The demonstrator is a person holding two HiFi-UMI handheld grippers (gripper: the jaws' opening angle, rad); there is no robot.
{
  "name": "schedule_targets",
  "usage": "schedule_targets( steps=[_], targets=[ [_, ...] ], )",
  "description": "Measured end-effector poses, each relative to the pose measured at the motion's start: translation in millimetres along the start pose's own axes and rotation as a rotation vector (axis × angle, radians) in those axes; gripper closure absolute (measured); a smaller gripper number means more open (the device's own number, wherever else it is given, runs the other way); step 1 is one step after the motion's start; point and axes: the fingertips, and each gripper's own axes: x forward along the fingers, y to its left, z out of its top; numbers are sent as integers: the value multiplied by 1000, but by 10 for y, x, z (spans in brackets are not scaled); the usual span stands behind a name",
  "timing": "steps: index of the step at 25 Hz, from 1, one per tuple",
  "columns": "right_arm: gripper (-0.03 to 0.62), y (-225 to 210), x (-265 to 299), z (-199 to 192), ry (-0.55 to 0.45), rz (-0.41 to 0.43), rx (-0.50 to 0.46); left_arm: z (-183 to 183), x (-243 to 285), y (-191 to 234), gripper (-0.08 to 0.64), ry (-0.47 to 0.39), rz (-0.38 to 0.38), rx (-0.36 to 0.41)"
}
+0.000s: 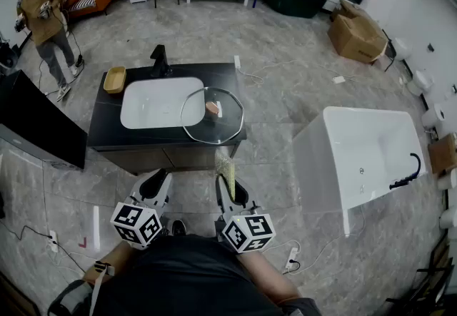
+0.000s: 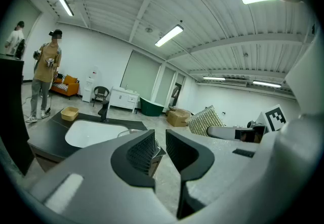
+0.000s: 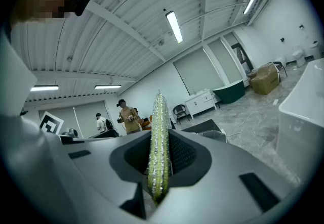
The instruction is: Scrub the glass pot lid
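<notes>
You have two grippers, one sponge and one lid in play. On the near side of the counter (image 1: pixel 107 135), short of its front edge, your left gripper (image 1: pixel 153 182) (image 2: pixel 159 141) has its jaws slightly parted with nothing between them. Just beside it, your right gripper (image 1: pixel 227 180) (image 3: pixel 159 160) is clamped on the glittery green sponge (image 1: pixel 226 167) (image 3: pixel 158 137), held edge-on with its long side running out along the jaws.

The glass lid (image 1: pixel 207 129) lies flat on the counter's right part, knob (image 1: pixel 213 108) up. It is roughly round, so it has no clear long axis. Its left side overlaps the single white basin (image 1: pixel 153 102). It sits well apart from both grippers, straight beyond the right one.

At the counter's far edge stand one black faucet (image 1: pixel 159 60) and one yellow dish (image 1: pixel 114 80).
</notes>
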Motion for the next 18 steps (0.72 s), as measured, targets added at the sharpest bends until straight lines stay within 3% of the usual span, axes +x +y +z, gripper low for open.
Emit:
schedule_targets(
  steps=[8, 18],
  targets=[
    [528, -287, -213, 124, -1, 16, -4, -12, 160, -382, 489, -14, 6, 9],
    [528, -735, -461, 161, 18, 89, 91, -145, 350, -896, 489, 18, 71, 26]
  ],
)
